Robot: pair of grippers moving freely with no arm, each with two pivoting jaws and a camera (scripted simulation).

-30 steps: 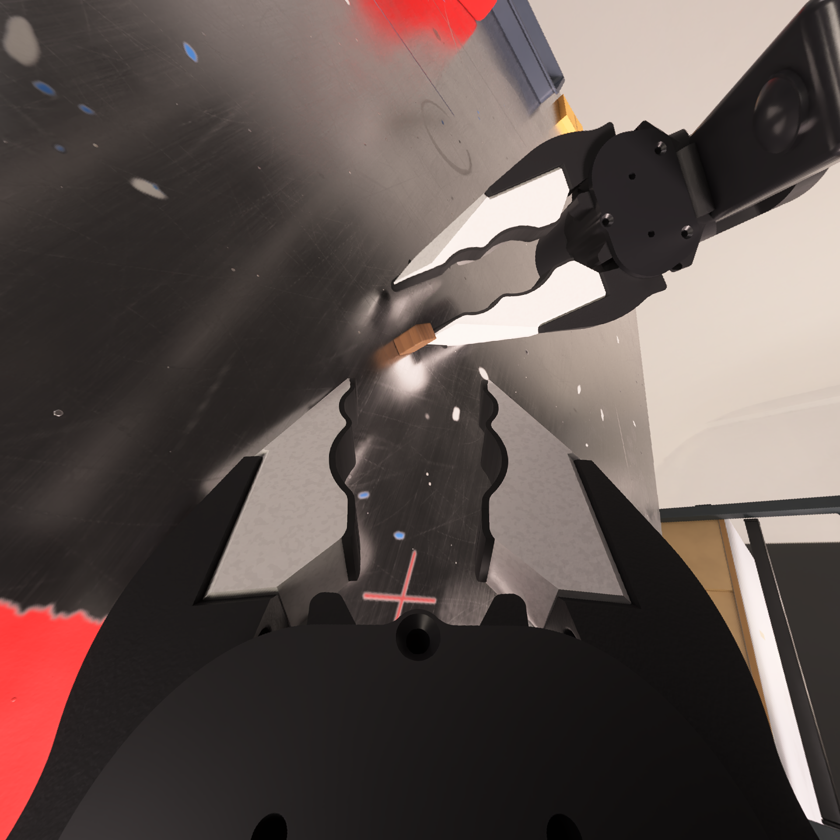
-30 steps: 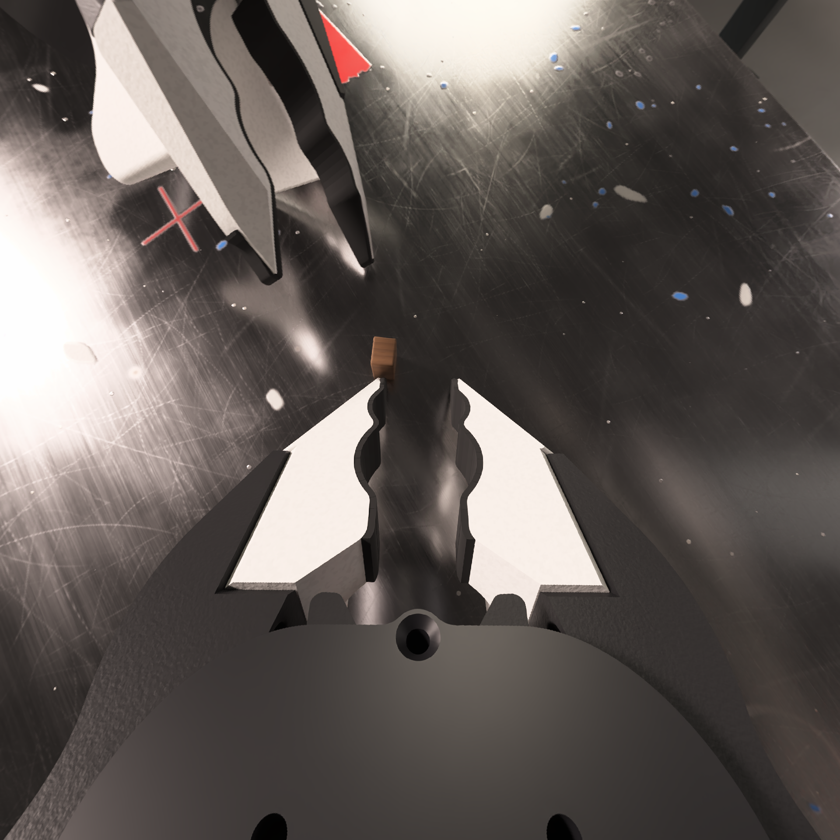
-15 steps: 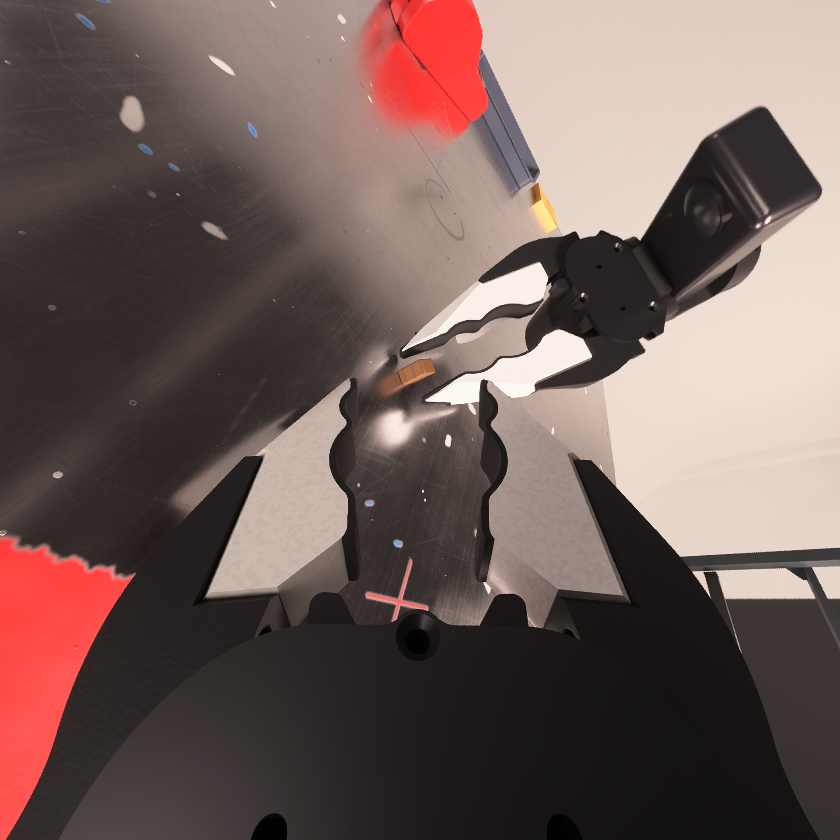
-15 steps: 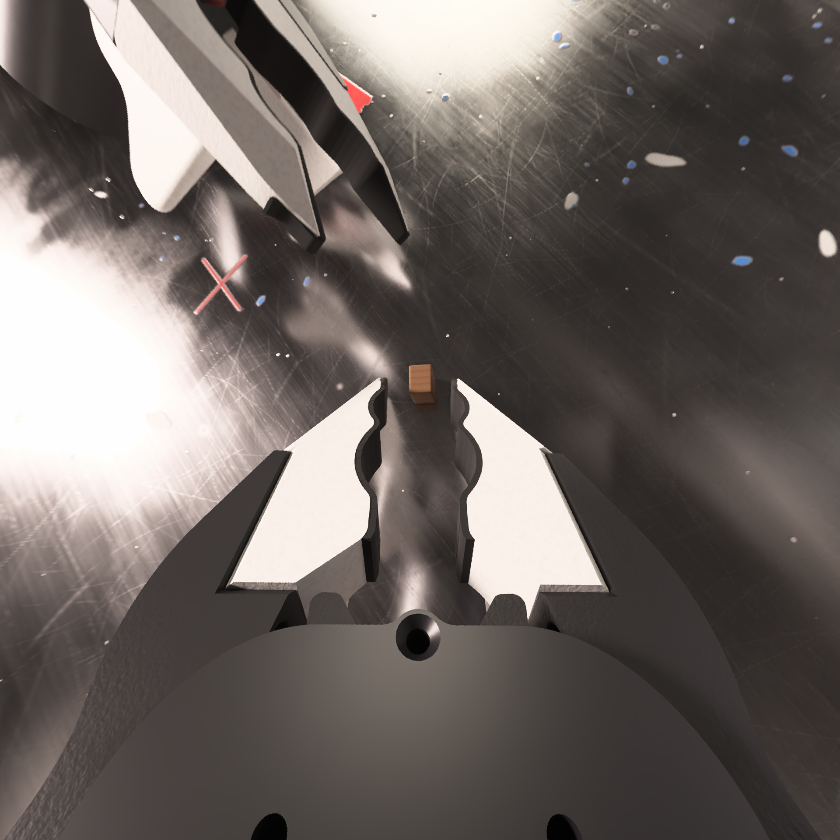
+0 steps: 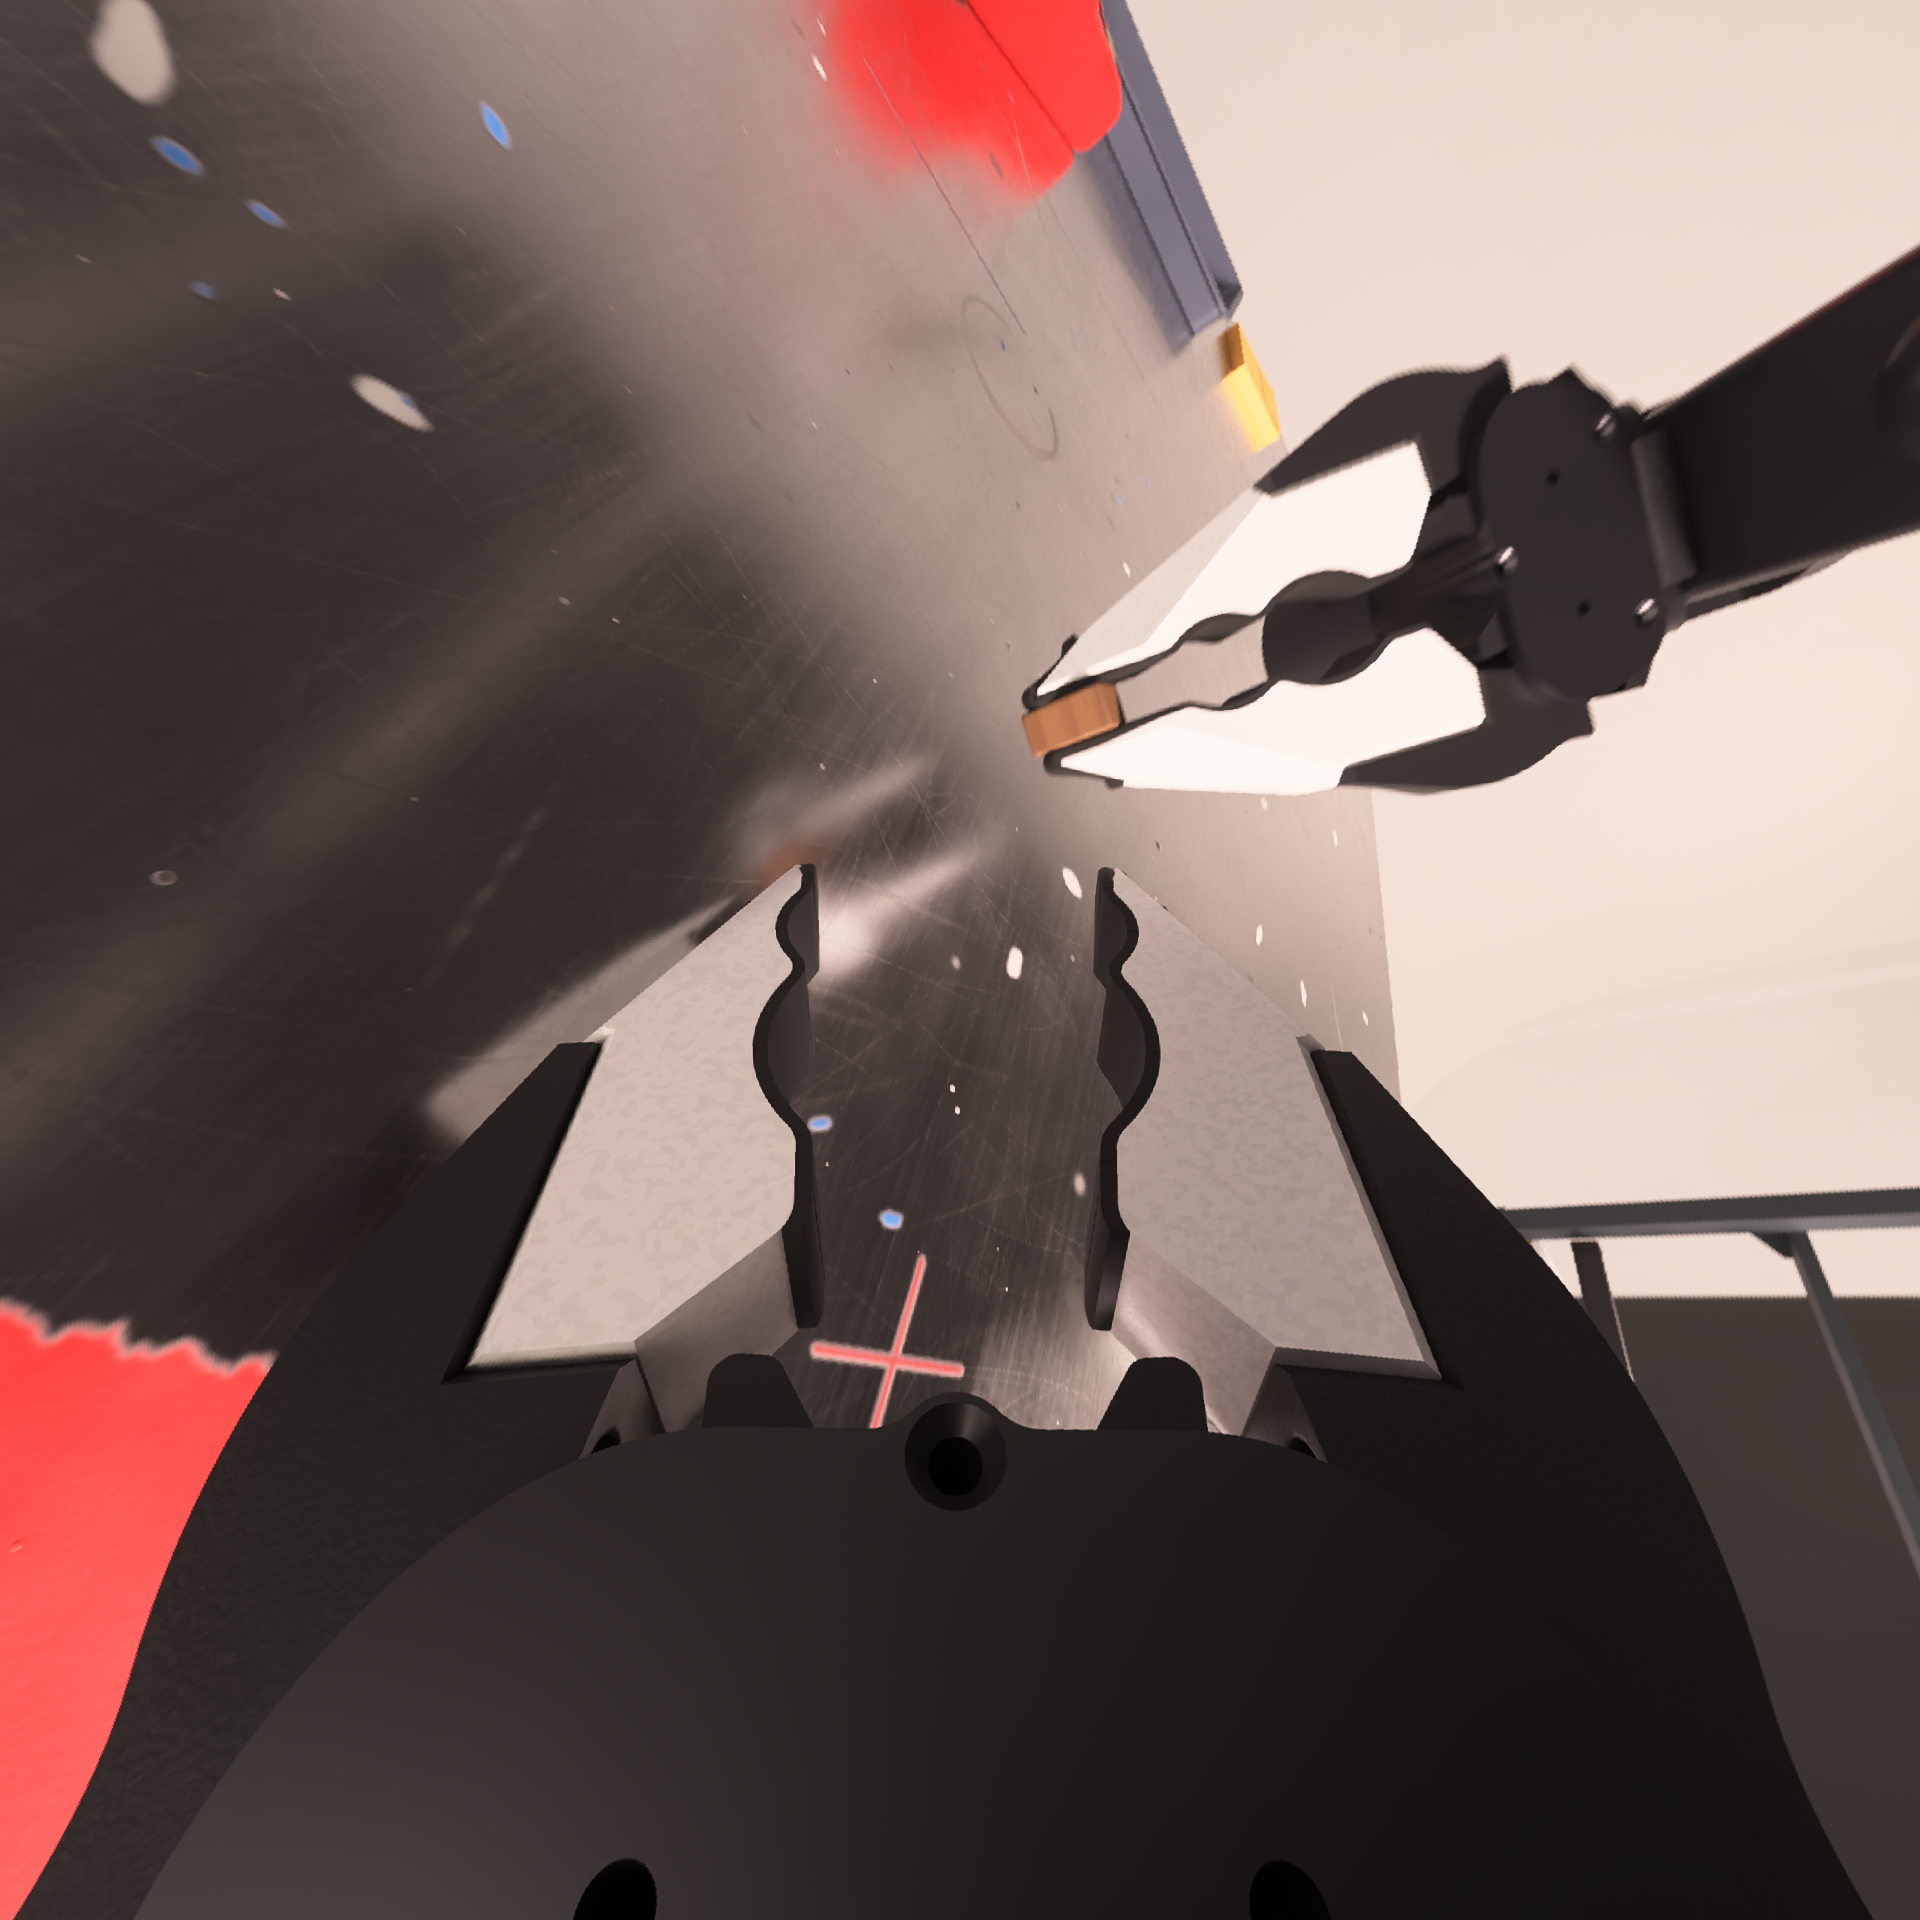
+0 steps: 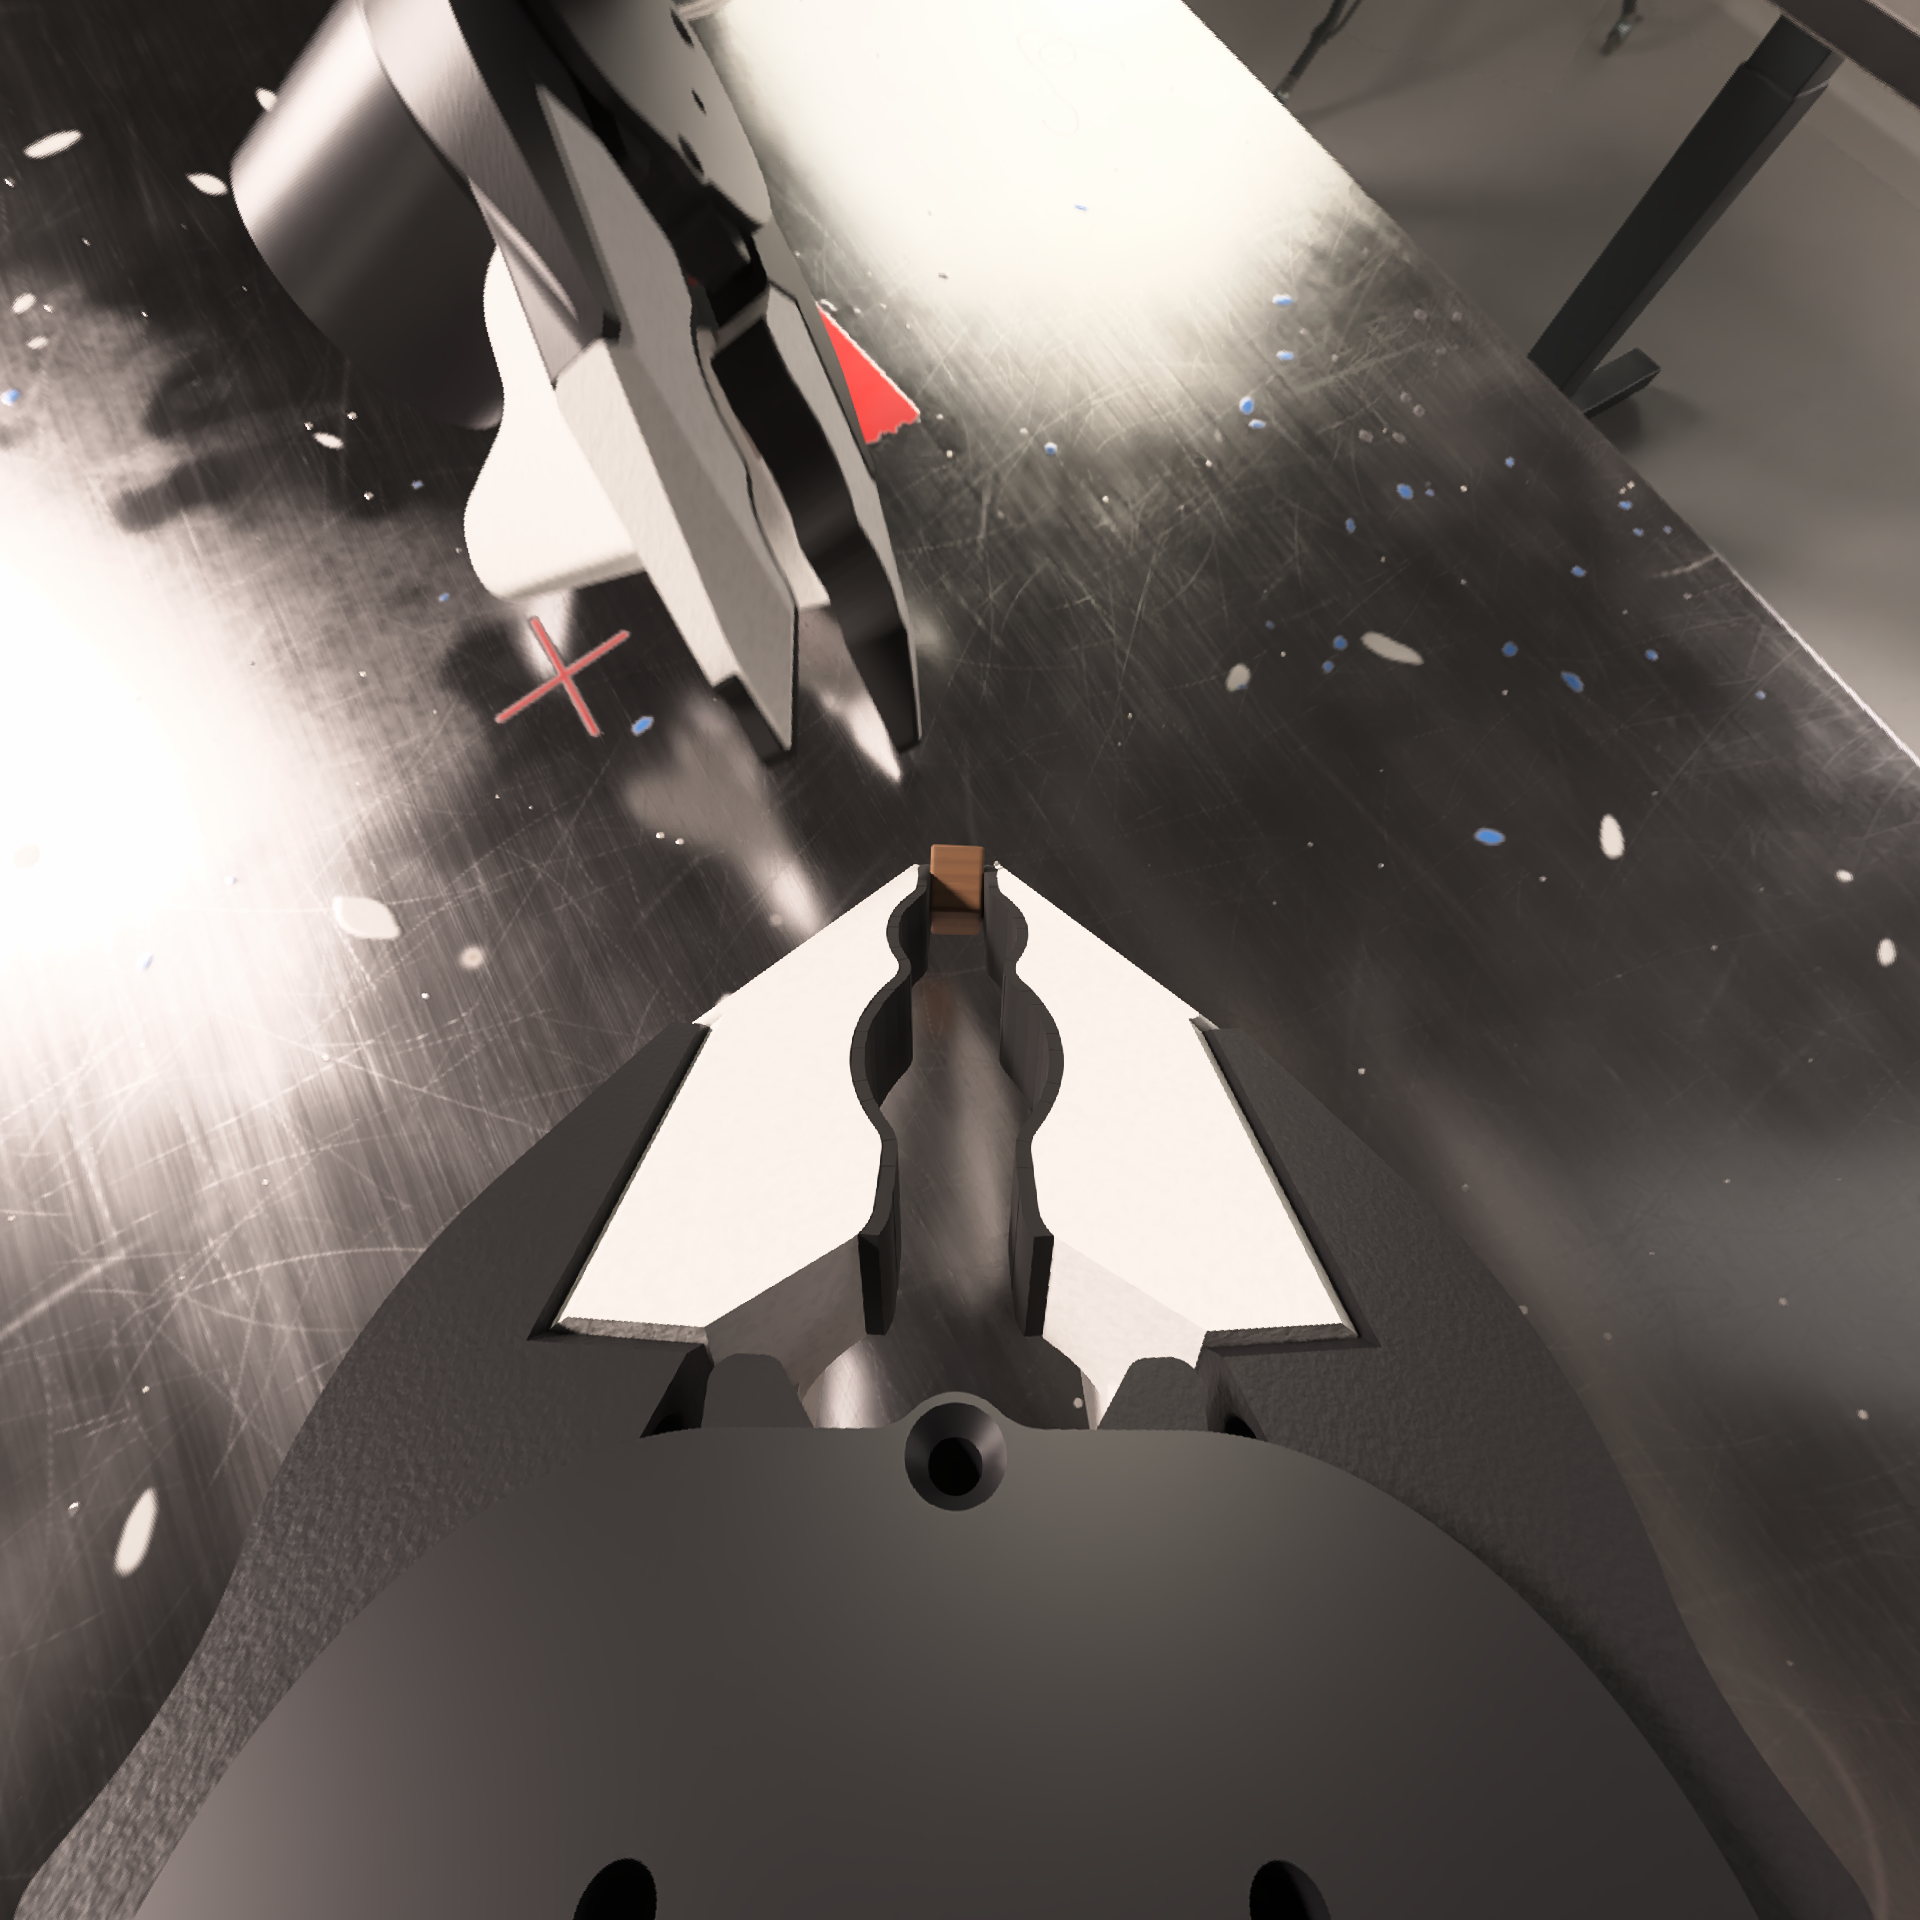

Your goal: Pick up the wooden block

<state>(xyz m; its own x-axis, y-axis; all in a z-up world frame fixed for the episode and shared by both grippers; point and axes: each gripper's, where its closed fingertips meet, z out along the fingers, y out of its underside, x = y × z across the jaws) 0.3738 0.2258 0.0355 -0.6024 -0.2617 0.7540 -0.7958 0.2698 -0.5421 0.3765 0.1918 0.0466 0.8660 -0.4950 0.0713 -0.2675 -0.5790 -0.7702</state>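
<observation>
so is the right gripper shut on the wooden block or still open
Shut on it: the right gripper has its fingertips pinching the wooden block; the left wrist view shows it clear of the table.

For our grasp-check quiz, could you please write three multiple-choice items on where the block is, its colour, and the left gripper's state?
1. Where is the block?
A. between the right gripper's fingertips
B. on the red cross
C. in the left gripper

2. Block colour?
A. blue
B. brown
C. white

3. The left gripper is:
A. shut on the block
B. shut, empty
C. open, empty

Answers: 1 A, the tips clamp it in both views; 2 B, it shows brown; 3 C, only table shows in its gap.
</observation>
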